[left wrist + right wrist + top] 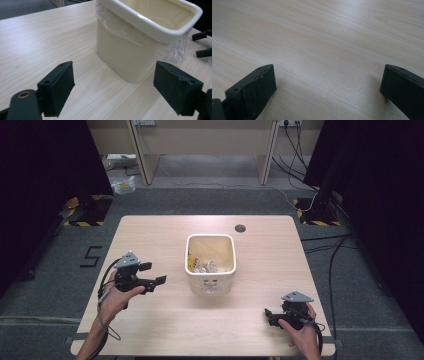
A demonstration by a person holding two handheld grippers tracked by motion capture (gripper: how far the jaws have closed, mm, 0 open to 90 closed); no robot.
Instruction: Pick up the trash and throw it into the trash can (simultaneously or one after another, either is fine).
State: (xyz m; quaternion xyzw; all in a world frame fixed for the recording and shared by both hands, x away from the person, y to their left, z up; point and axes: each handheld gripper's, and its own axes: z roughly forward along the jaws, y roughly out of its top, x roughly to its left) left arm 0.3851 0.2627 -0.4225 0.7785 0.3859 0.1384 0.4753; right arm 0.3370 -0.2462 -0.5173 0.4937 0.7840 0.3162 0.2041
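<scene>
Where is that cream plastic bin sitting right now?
In the high view, the cream plastic bin stands upright near the middle of the light wooden table, just this side of a small round dark hole, with the left gripper open beside it.

Cream plastic waste bin (140, 47): far rim cut off by frame edge. Crumpled contents (207, 266): too small to identify.

Each gripper is black with two blocky, flat-faced jaws. The left gripper (153, 273) and right gripper (269, 316) each carry a grey three-cornered plate on top. A black cable trails from each. Jaw blocks show small screw holes. Both forearms are bare, without sleeves.
</scene>
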